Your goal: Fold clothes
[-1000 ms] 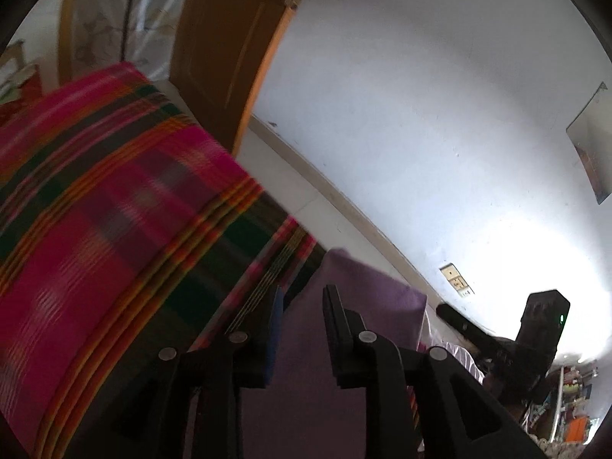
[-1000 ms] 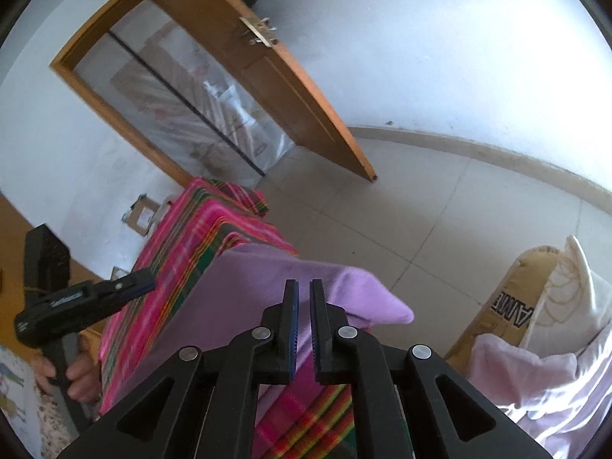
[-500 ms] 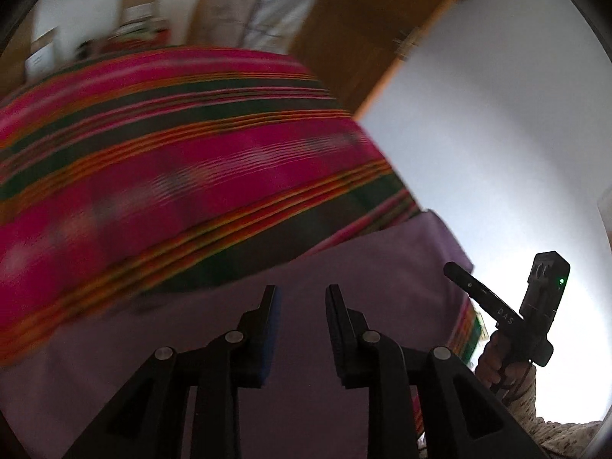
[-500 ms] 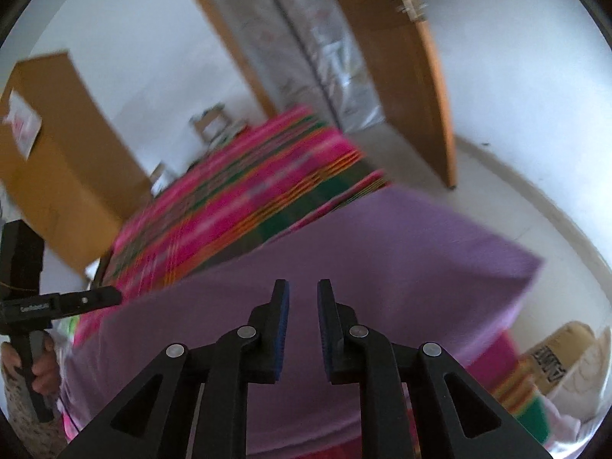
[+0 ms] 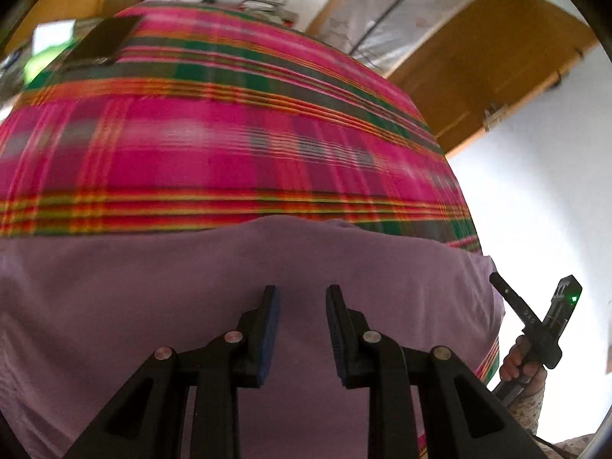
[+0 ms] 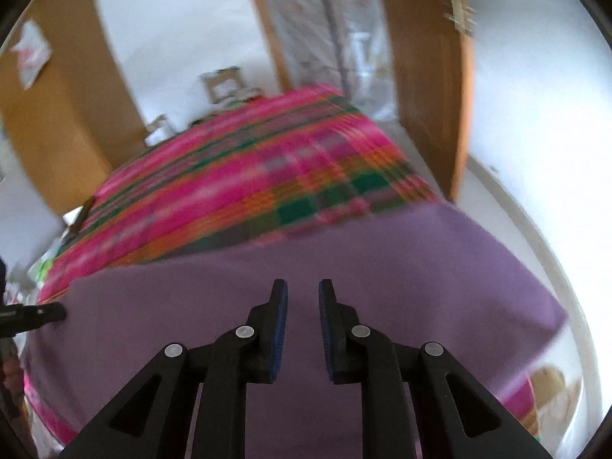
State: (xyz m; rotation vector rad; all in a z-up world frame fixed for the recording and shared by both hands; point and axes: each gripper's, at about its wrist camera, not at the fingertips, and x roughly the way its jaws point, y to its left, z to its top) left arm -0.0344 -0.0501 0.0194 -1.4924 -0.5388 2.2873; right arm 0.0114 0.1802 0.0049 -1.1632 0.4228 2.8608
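Under your left wrist camera, the left tongs (image 5: 302, 298) stand apart with nothing between them, over a purple garment (image 5: 160, 298) spread flat on the plaid cloth (image 5: 229, 153) covering the bench. At far right, a hand (image 5: 516, 359) holds the other tool. From your right wrist camera: right tongs (image 6: 303, 294) have just been opening, gap empty, above the same garment (image 6: 420, 267); a wooden door (image 6: 424, 76) stands beyond.
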